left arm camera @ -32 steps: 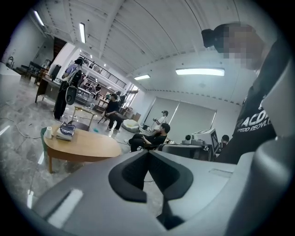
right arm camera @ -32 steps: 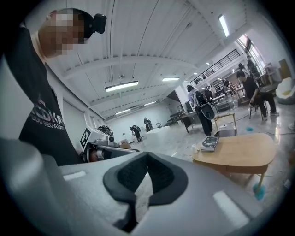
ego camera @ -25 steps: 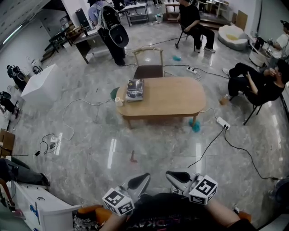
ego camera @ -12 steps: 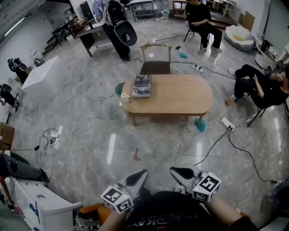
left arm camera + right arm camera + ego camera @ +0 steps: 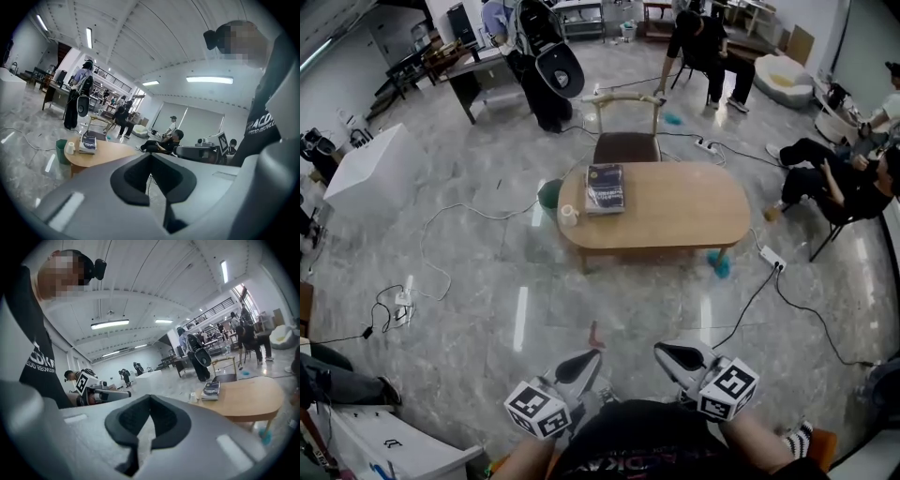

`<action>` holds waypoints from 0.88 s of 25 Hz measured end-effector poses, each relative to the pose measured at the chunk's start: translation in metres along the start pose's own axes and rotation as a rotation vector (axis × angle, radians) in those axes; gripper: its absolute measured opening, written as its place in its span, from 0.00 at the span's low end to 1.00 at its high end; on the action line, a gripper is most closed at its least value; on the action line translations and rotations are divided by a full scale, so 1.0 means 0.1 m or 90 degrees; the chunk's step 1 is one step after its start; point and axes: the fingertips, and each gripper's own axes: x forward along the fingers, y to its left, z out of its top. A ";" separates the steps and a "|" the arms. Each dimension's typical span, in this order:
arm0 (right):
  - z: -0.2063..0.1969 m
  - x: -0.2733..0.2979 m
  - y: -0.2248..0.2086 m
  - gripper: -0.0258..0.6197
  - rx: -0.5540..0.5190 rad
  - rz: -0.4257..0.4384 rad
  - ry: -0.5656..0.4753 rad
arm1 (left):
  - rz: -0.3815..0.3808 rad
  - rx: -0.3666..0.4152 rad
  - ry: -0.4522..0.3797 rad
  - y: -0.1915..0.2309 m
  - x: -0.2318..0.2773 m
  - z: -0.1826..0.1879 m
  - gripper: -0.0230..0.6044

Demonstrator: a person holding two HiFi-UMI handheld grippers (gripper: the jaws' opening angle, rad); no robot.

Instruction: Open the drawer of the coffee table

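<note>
Glossy grey marble floor [image 5: 487, 309]; oval wooden coffee table [image 5: 675, 211] at centre frame. Left gripper [image 5: 586, 364] and right gripper [image 5: 667, 354], bottom centre: jaws together, empty.

The coffee table [image 5: 675, 211] shows only its top and a thin front edge in the head view, and a drawer cannot be made out there. The book [image 5: 606, 187] on its left end has print too small to read. Behind that end, the tabletop half hides a green bin [image 5: 547, 194]. Right of the table, a seated person [image 5: 839, 183] is cut off by the picture's edge.
</note>
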 end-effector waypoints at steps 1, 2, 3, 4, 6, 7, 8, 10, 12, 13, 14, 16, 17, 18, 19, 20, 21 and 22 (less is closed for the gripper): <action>0.02 0.08 0.00 0.04 0.001 -0.011 -0.003 | -0.009 0.001 0.002 0.09 -0.03 0.03 0.04; 0.04 0.17 -0.01 0.04 0.002 -0.023 -0.005 | -0.017 0.003 0.005 0.18 -0.06 0.05 0.04; 0.05 0.26 -0.01 0.04 0.004 -0.034 -0.008 | -0.023 0.004 0.008 0.28 -0.09 0.06 0.04; 0.06 0.34 0.00 0.04 0.008 -0.044 -0.011 | -0.028 0.004 0.011 0.37 -0.12 0.08 0.04; 0.07 0.46 0.01 0.04 0.013 -0.061 -0.016 | -0.036 0.003 0.014 0.51 -0.17 0.11 0.04; 0.07 0.50 0.02 0.04 0.014 -0.069 -0.019 | -0.039 0.002 0.013 0.57 -0.20 0.12 0.04; 0.07 0.55 0.03 0.04 0.013 -0.076 -0.021 | -0.042 0.002 0.013 0.63 -0.23 0.14 0.04; 0.10 0.64 0.02 0.04 0.008 -0.088 -0.028 | -0.044 0.003 0.014 0.75 -0.27 0.17 0.04; 0.12 0.71 -0.01 0.04 0.004 -0.104 -0.028 | -0.044 0.003 0.020 0.87 -0.30 0.20 0.04; 0.12 0.73 -0.02 0.04 0.003 -0.112 -0.026 | -0.044 0.003 0.023 0.92 -0.32 0.19 0.04; 0.12 0.75 -0.03 0.04 0.003 -0.118 -0.024 | -0.043 0.004 0.023 0.97 -0.33 0.19 0.04; 0.13 0.79 -0.06 0.04 0.001 -0.126 -0.022 | -0.036 0.002 0.019 1.08 -0.33 0.23 0.04; 0.14 0.81 -0.07 0.04 0.000 -0.128 -0.021 | -0.032 0.001 0.015 1.13 -0.32 0.25 0.04; 0.14 0.83 -0.10 0.04 0.000 -0.131 -0.020 | -0.030 -0.001 0.011 1.18 -0.31 0.26 0.04; 0.13 0.85 -0.13 0.04 0.001 -0.133 -0.018 | -0.028 -0.001 0.008 1.22 -0.29 0.26 0.04; 0.13 0.87 -0.17 0.04 0.003 -0.134 -0.017 | -0.026 -0.001 0.007 1.26 -0.26 0.26 0.04; 0.14 0.88 -0.21 0.04 0.007 -0.135 -0.015 | -0.023 0.001 0.008 1.28 -0.22 0.27 0.04; 0.14 0.90 -0.26 0.04 0.010 -0.134 -0.014 | -0.021 0.005 0.009 1.30 -0.18 0.29 0.04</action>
